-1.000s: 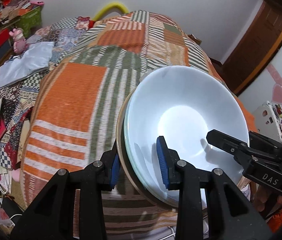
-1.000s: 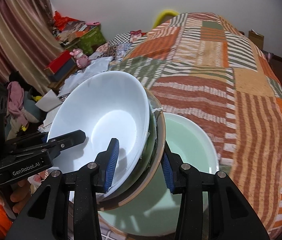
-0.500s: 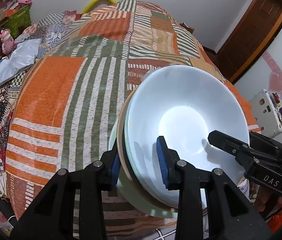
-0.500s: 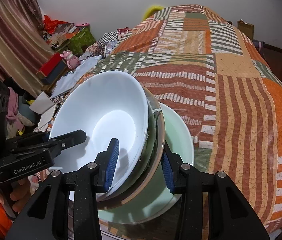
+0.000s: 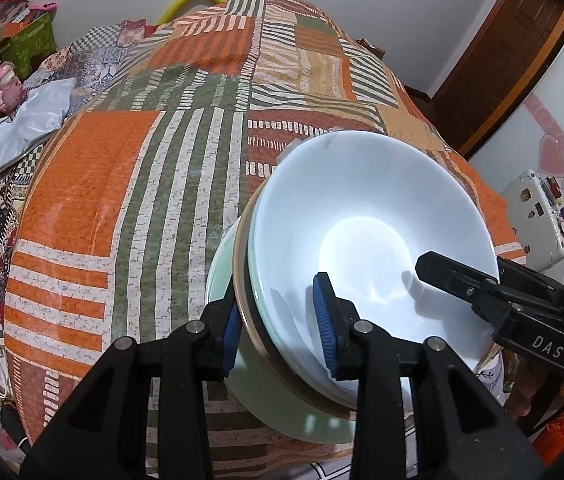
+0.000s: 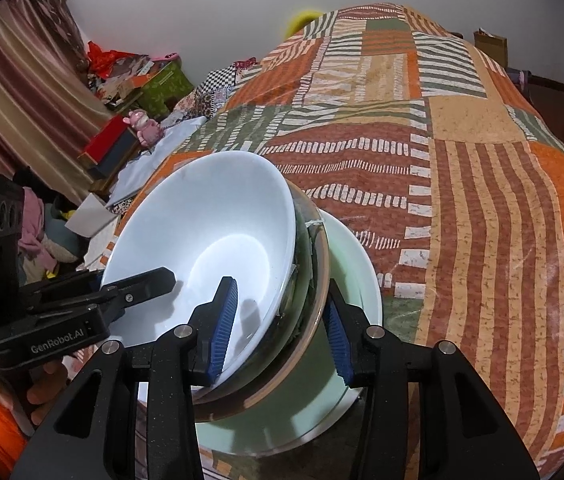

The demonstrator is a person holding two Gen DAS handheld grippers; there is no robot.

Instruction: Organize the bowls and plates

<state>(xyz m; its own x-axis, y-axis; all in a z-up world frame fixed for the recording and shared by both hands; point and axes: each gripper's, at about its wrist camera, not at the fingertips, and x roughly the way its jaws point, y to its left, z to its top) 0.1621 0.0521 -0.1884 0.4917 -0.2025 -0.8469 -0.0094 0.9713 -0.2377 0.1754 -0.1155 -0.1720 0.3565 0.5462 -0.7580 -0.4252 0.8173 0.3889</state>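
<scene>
My view is mostly the patchwork bedspread [image 5: 129, 208], open from 9 round to 1 o'clock; its near edge drops away at 7, with clutter on the floor beyond. I count one pale green plate [image 6: 356, 280] lying flat on the spread at the near edge, around 6 o'clock. Over it sits a nested stack held between my two tools: one white bowl [image 5: 366, 216] innermost, then a thin glassy layer, then one tan-rimmed dish [image 6: 320, 280] outermost. I cannot tell whether the stack touches the plate. The stack tilts, mouth facing up and toward me. My left gripper [image 5: 277, 320] pinches the stack's rim at 7 o'clock, one pad inside the white bowl, one outside the tan rim. My right gripper [image 6: 277, 320] clamps the opposite rim likewise, narrow gap, filled by the stack.
</scene>
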